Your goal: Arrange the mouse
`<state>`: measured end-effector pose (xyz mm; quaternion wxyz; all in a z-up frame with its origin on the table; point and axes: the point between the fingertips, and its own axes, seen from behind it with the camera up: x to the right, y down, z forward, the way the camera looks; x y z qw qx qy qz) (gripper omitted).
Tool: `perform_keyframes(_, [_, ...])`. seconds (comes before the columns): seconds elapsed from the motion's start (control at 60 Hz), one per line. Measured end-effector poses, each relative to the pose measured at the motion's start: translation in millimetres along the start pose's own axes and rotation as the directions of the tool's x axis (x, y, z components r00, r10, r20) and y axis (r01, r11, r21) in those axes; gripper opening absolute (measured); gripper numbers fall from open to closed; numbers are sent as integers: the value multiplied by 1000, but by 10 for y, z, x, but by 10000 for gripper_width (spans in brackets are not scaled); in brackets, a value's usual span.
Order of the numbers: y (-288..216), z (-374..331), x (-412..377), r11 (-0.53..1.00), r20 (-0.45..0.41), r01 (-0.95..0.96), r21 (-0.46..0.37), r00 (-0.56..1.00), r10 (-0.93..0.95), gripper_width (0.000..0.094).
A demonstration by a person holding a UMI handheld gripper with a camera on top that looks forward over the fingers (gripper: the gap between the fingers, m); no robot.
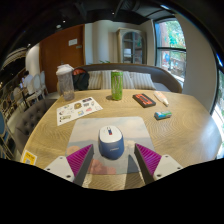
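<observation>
A blue and white mouse [110,142] sits on a clear, slightly pinkish mouse mat [108,160] on the round wooden table [60,135]. My gripper [112,158] is open. Its two fingers, with magenta pads [80,158], stand wide apart at either side of the mouse's near end. The mouse rests on the mat between and just ahead of the fingertips, with a gap at each side.
Beyond the mouse lie a printed sheet [78,109], a green bottle [117,85], a clear jug [65,81], a dark red box [144,100] and a small teal object [163,115]. A sofa [120,78] stands behind the table.
</observation>
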<state>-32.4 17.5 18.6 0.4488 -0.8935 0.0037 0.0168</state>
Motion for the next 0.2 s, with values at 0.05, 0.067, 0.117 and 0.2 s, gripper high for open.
perform_keyframes(0.05, [29, -173, 25, 1000, 29, 14, 17, 999, -15, 853])
perform_keyframes(0.067, [47, -235, 40, 1000, 38, 17, 22, 999, -18, 853])
perform_keyframes(0.117, [110, -412, 117, 999, 55, 22, 35, 998, -24, 850])
perform_keyframes(0.2, [216, -682, 335, 998, 52, 16, 62, 998, -19, 852])
